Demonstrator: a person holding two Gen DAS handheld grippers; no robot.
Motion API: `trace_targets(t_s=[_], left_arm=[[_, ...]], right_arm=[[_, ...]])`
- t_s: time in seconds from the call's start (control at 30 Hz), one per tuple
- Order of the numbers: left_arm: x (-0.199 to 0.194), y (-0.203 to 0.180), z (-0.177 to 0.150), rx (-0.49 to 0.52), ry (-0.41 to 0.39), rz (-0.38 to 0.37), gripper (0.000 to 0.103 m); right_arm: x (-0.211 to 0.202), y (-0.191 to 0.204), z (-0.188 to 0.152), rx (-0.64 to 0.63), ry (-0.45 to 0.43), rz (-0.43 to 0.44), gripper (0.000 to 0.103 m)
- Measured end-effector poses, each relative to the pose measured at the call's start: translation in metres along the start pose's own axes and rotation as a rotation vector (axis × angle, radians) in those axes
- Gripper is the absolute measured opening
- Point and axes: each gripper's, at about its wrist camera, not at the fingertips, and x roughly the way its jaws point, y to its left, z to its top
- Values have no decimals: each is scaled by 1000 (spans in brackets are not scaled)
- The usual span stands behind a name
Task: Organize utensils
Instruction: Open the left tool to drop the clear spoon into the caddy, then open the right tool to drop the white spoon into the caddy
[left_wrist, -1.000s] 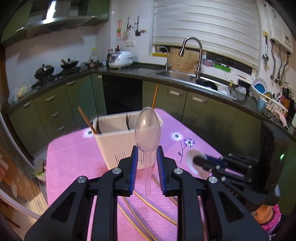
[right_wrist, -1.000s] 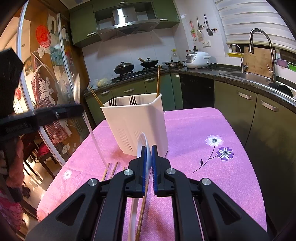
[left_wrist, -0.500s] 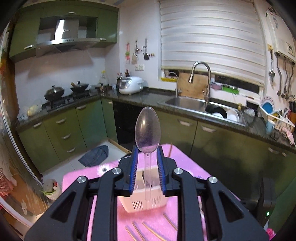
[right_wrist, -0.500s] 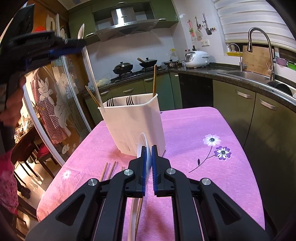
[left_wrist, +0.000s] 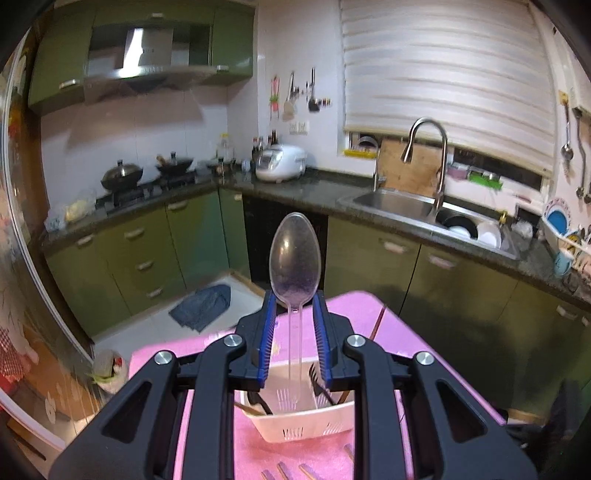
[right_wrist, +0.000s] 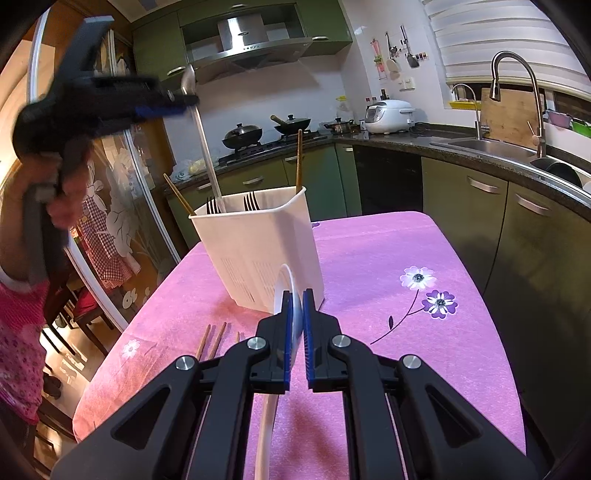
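Above the white utensil caddy (right_wrist: 258, 251), a clear plastic spoon (left_wrist: 294, 258) is held by the left gripper (left_wrist: 293, 325), bowl uppermost and handle pointing down. Seen from the right wrist view, the spoon's long axis is nearly upright, leaning slightly, and its lower end is already inside the caddy's rim at the left compartment, next to black forks (right_wrist: 211, 205). The coming move is judged to turn on this alignment: the handle lies straight below the fingers (left_wrist: 269, 325), so a release or short descent along that axis should seat it. The left gripper is plainly the nearer one to the caddy's opening.

The left fingers are set at a middling gap around the spoon's neck; whether the pads actually press on it cannot be told from the left wrist view, though the spoon is evidently carried there.

The right gripper (right_wrist: 295, 332) is held low over the pink tabletop (right_wrist: 388, 258), just in front of the caddy. Its fingers are narrowed onto a second clear spoon (right_wrist: 284, 295), seen edge-on, bowl forward and handle trailing back beneath the gripper. This spoon is judged to be waiting its turn.

Wooden chopsticks (right_wrist: 212, 339) are left lying on the tabletop to the left of the right gripper, and others (right_wrist: 298, 162) are already stood in the caddy.
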Motion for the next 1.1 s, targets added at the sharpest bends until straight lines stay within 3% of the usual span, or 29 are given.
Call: trace_targets(t_s=[0.3,0.37,0.5,0.57,0.67,0.87,1.0,1.1], left_arm=[[39,6,-46,0,112,22,23],[37,9,-53,-9,117,24,32],[23,12,-64,-13,102,20,35],[11,13,-72,-21,101,16,42],[-3,14,-89,-33,109,8,42],[-21,3,-129,-19,159,-37,42],[-28,5,-148,-52,181,-65,42],[-31,9,-156,-78,183,-71,42]], right_arm=[[-2,6,10,-11,-15,22,6],[-2,9,17,-20,-28,31,6],[-3,15,32,-41,-65,36,6],[-2,18,42,-49,-93,38,6],[1,22,61,-52,-154,44,6],[6,41,111,-102,-384,5,6],[24,50,139,-142,-553,-68,6],[47,54,151,-177,-590,-125,6]])
